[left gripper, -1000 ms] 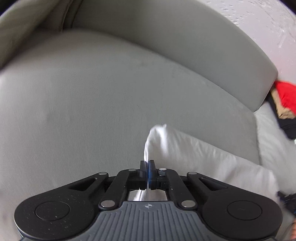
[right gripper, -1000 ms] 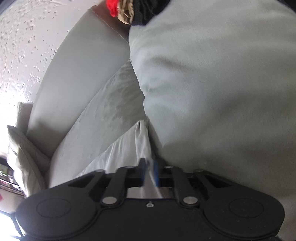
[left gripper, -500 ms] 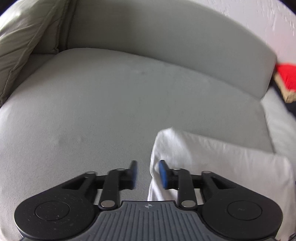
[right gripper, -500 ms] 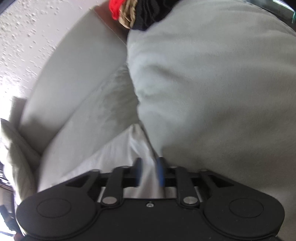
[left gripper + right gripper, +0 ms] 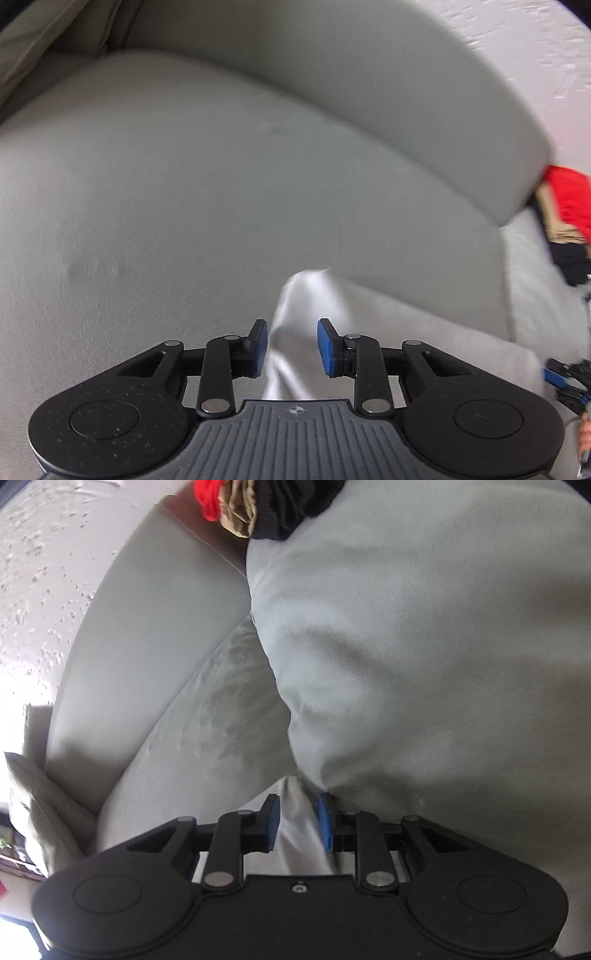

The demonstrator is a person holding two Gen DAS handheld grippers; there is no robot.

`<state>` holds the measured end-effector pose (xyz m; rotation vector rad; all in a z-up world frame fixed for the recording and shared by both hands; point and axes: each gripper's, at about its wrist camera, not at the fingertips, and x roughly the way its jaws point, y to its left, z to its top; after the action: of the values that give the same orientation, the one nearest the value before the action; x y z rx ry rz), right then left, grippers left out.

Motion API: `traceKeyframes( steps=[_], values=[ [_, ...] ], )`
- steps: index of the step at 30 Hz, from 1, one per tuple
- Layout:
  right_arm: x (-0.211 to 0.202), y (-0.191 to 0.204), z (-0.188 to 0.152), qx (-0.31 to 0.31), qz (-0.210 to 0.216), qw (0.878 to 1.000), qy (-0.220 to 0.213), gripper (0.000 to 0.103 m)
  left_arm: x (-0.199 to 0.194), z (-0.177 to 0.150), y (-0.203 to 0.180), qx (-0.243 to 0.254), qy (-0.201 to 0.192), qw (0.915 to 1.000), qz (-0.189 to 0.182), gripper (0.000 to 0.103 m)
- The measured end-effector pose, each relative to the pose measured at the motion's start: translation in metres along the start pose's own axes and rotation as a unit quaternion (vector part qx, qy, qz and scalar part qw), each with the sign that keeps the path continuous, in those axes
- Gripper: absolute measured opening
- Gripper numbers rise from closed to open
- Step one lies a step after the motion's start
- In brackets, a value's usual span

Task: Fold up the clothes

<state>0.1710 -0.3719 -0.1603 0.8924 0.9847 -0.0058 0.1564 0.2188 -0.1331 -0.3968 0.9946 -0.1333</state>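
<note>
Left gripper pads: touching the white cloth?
Cannot tell. In the left wrist view the left gripper is open around the white cloth, but blur hides any gap.

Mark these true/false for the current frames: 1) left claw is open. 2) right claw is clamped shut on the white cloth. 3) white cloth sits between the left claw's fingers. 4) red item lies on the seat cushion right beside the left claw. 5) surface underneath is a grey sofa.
1) True: the left claw is open, its blue pads apart.
2) False: the right claw is open, with the white cloth loose in the gap.
3) True: the white cloth rises between the fingers.
4) False: the red item lies far off at the sofa's end, past the backrest.
5) True: a grey sofa.
</note>
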Motion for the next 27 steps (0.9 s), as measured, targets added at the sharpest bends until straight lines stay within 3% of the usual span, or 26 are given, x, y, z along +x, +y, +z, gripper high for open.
traceKeyframes(
  steps=[4,9,12,17,19,21,27],
  values=[
    [-0.032,0.018,-0.003,-0.037,0.006,0.999,-0.011,0.039,-0.047,0.001,-0.023,0.079,-0.04,0.9958,-0.023,0.035],
    [-0.029,0.024,0.001,-0.054,-0.022,0.998,-0.009,0.039,-0.027,0.001,-0.026,0.076,-0.008,0.9969,0.022,0.034],
    [-0.007,0.017,0.001,-0.049,-0.026,0.998,0.009,0.033,-0.004,-0.005,-0.023,0.055,0.007,0.9974,0.046,0.024],
    [0.012,0.005,0.008,-0.016,-0.022,1.0,-0.003,0.028,0.017,-0.01,-0.025,0.056,0.023,0.9958,0.069,0.019],
    [0.017,0.002,0.011,-0.001,-0.034,0.999,0.0,0.021,0.017,-0.011,-0.028,0.071,0.024,0.9942,0.078,0.019],
    [0.022,-0.002,0.011,0.008,-0.05,0.999,0.006,0.005,0.014,-0.009,-0.022,0.067,0.022,0.9945,0.077,0.02],
    [0.03,-0.015,0.01,0.052,-0.004,0.998,0.027,0.008,0.008,-0.01,-0.017,0.052,0.019,0.9958,0.073,0.02]
  ],
)
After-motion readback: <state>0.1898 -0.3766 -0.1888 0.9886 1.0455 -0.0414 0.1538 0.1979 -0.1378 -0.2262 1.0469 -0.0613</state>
